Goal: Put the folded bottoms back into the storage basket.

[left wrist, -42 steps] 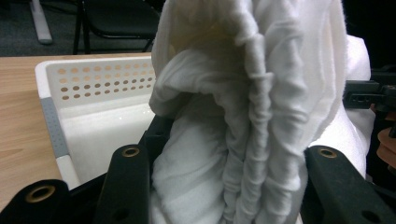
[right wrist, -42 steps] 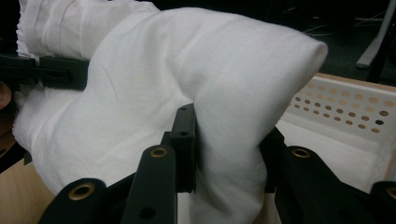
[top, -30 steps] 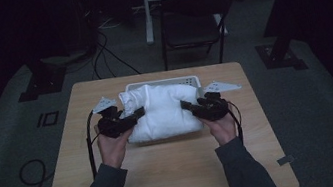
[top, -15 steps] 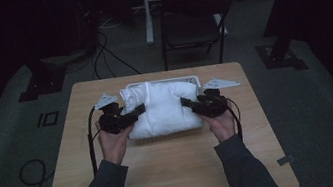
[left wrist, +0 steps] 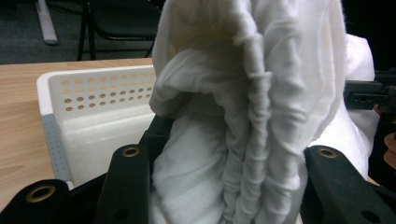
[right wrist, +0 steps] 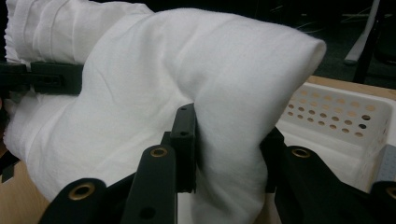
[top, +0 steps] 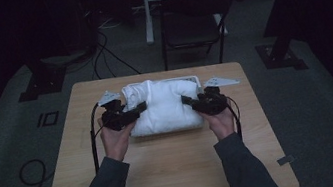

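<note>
A bulky folded white towel (top: 163,104) hangs between both grippers at the back middle of the wooden table (top: 177,173). It partly covers a white perforated basket (top: 193,78) behind it. My left gripper (top: 140,108) is shut on the towel's bunched left end (left wrist: 243,116), with its jaws (left wrist: 229,158) pressing into the folds. My right gripper (top: 187,100) is shut on the towel's smooth right end (right wrist: 187,70), the cloth pinched between its jaws (right wrist: 229,135). The basket's wall (left wrist: 102,93) (right wrist: 336,116) stands just beyond each end. The towel hides the basket's inside.
A dark folding chair (top: 192,26) stands behind the table's far edge. Cables (top: 108,57) trail across the floor at the back left. Bare tabletop lies in front of the towel, between the person's forearms (top: 239,168).
</note>
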`<state>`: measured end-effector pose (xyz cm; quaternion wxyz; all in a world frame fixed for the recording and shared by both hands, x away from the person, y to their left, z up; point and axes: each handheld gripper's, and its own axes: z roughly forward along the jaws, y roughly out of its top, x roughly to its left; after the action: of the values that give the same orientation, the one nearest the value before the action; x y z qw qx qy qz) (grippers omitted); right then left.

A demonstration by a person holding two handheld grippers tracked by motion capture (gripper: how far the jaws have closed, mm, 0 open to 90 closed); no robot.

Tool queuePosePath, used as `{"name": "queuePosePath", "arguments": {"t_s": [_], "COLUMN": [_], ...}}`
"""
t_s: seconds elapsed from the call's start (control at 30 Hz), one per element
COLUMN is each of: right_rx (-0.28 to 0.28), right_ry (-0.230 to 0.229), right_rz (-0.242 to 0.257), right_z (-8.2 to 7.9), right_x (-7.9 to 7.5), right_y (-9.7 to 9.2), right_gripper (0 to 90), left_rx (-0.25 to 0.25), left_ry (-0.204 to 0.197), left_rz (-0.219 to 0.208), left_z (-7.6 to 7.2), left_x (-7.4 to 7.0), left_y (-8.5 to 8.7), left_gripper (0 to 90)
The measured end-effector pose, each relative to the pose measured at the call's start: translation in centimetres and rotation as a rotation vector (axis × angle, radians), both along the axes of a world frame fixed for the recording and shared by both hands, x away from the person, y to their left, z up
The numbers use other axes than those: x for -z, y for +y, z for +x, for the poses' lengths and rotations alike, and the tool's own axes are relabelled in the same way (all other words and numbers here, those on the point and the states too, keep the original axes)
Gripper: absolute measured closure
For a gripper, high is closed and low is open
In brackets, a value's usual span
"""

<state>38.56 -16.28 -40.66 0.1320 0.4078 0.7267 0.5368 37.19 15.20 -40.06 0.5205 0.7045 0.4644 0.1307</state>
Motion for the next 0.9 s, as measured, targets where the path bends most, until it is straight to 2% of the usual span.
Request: {"name": "queuePosePath", "arguments": {"t_s": [0.9], "right_rx": [0.027], "right_ry": [0.019], "right_rz": [0.008], "right_z": [1.6], "right_x": [1.1], "right_y": [-0.2], "right_gripper": [68.9], "left_rx": [-0.004], "left_ry": [0.010], "left_rz": [0.006], "left_z": [1.8], "left_x": [0.8], "left_y": [-0.4], "left_gripper": [53.3]}}
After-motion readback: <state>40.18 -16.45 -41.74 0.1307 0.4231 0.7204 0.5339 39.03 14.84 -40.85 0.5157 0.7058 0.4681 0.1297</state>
